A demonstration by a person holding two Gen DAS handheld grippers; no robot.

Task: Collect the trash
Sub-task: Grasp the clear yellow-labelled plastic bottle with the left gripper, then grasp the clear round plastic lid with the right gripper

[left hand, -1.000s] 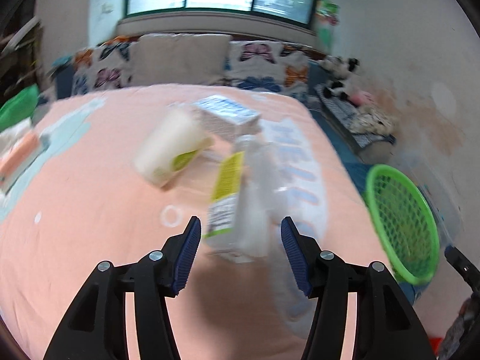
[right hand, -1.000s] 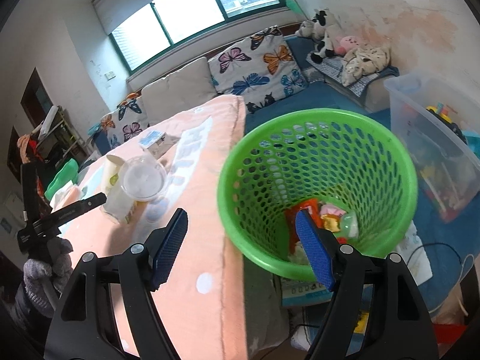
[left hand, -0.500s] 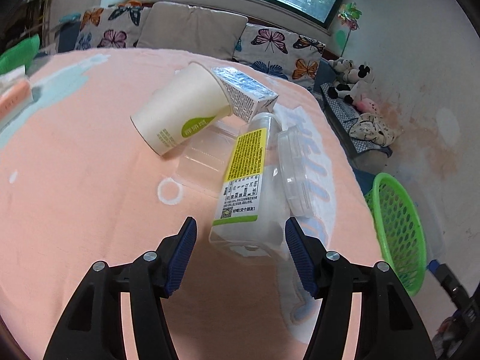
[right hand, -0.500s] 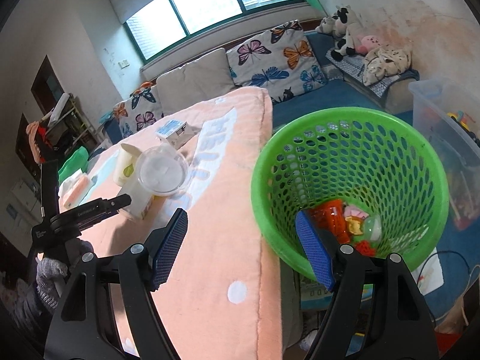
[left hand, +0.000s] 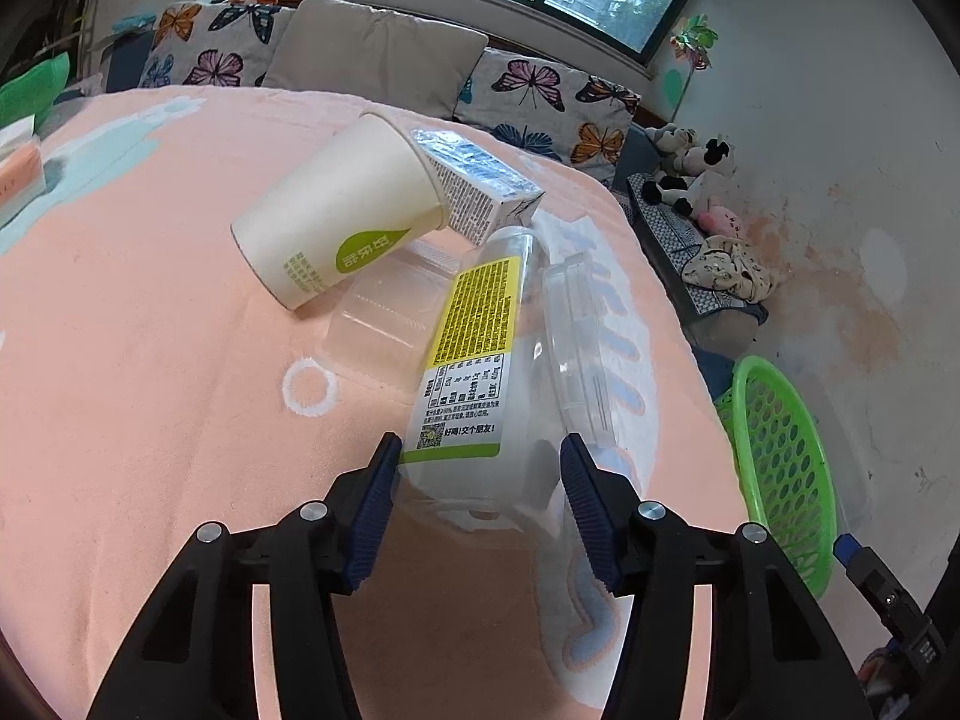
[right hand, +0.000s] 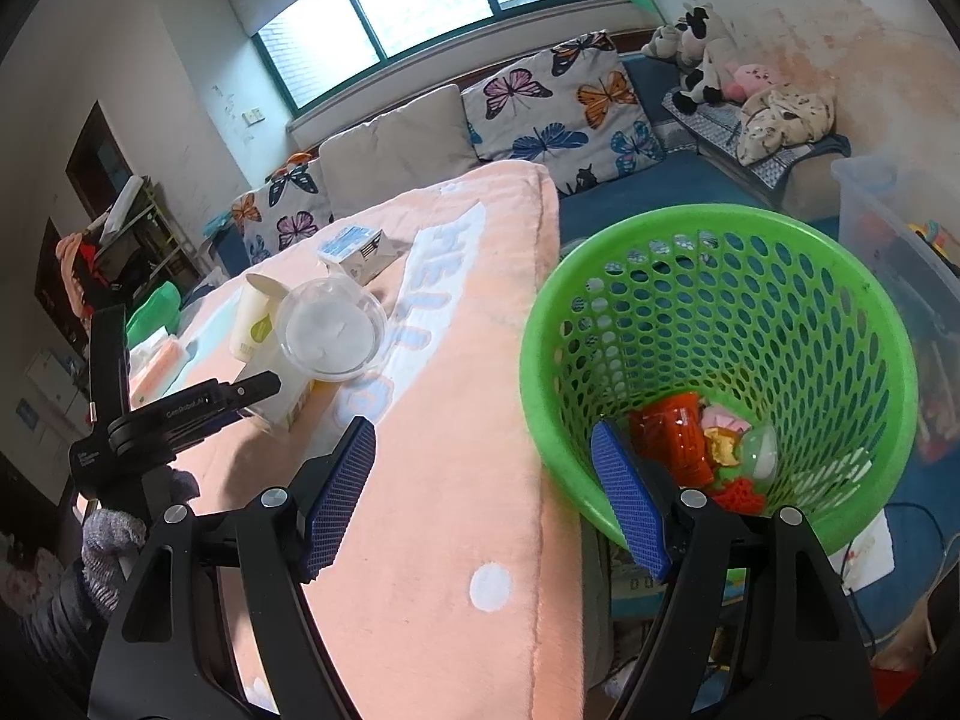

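A clear plastic bottle with a yellow label (left hand: 474,360) lies on the peach bed cover (left hand: 150,360). My left gripper (left hand: 477,498) is open, its blue pads on either side of the bottle's base. Beside the bottle lie a paper cup (left hand: 342,222), a small carton (left hand: 474,183), a clear tray (left hand: 384,324) and a clear round lid (left hand: 576,348). My right gripper (right hand: 480,498) is open and empty over the bed's edge, beside the green basket (right hand: 720,276) that holds red and pink wrappers (right hand: 690,438). The lid (right hand: 330,330) and left gripper (right hand: 180,408) show in the right wrist view.
The green basket (left hand: 780,468) stands on the floor right of the bed. Butterfly cushions (left hand: 540,96) line the far side. Plush toys (left hand: 690,168) lie on a bench. A clear storage bin (right hand: 900,216) stands beyond the basket. Tissue packs (left hand: 18,162) lie at far left.
My left gripper has moved forward and down, so the bottle's base now lies between its open pads. My right gripper has shifted slightly, staying open beside the basket.
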